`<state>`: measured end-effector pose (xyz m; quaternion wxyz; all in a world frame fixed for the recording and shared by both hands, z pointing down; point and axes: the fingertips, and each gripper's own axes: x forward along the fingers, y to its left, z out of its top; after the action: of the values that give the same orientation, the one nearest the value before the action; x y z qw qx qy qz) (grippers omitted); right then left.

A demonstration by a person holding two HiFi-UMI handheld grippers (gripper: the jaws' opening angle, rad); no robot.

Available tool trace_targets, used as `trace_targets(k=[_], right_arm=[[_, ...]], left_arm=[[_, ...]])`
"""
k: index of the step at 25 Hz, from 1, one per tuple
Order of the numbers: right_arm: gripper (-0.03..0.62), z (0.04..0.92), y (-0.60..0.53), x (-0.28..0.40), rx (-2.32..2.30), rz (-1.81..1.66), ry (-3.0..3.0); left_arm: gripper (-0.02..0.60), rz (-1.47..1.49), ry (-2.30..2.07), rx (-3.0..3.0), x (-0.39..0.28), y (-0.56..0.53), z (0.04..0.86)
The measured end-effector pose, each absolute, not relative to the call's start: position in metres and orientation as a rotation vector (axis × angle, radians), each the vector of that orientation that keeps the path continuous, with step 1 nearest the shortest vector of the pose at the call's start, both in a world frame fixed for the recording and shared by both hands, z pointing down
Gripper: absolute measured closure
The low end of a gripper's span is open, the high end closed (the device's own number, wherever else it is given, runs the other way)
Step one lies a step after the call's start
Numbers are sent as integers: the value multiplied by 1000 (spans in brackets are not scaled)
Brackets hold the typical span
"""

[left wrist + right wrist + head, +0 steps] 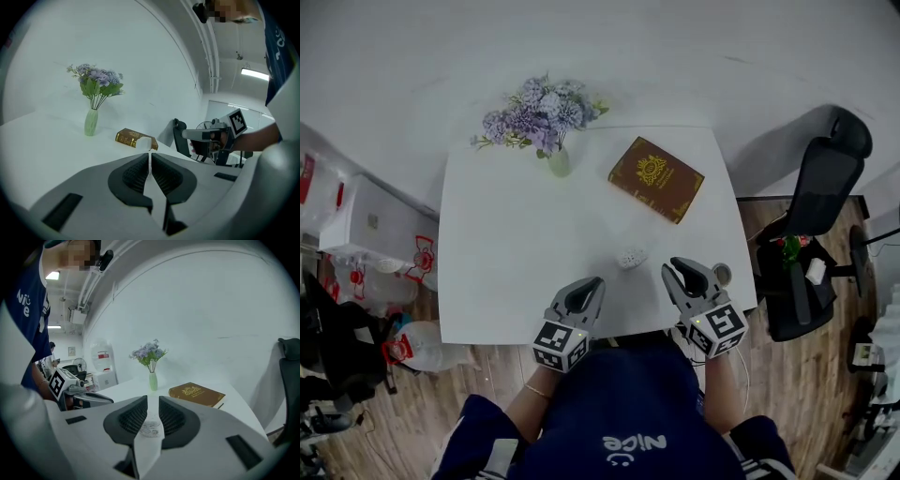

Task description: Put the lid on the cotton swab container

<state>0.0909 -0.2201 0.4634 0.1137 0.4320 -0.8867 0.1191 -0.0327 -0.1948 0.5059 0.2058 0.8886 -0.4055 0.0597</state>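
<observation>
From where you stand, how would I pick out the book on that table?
Start at the white table and look to its far side, right of the vase of purple flowers. The book lies flat there, set at an angle. It is the only dark thing on the tabletop: brown, with a gold emblem and border on its cover.

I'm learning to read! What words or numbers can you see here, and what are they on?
"nice": upside down on the person's blue shirt.
The book cover: gold emblem, lettering too small to read.
The cotton swab container: print too blurred to read.
</observation>
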Motion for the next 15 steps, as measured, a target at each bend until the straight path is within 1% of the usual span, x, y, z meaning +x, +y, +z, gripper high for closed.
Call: trace_targets(k=[1,2,3,4,10,15], right_arm=[[532,464,-227,90,1233,341,-2601],[508,465,-234,89,1200,333,-2598],[460,466,-240,88,1162,324,-2596],[427,466,-246,86,1114,314,-2596],[427,473,-273,66,739,347,-2660],[427,484,-297,53,558,325,-2649]], left_arm=[[558,169,-1145,2466,-33,-198,506],[558,169,-1158,2456,-34,-200,506],[558,167,-1170,2446,-35,-202,506],[558,166,-1180,2438,-35,-203,506],[558,191,-1239,2397,-38,-209,514],[558,213,-1262,2348,-39,-213,521]])
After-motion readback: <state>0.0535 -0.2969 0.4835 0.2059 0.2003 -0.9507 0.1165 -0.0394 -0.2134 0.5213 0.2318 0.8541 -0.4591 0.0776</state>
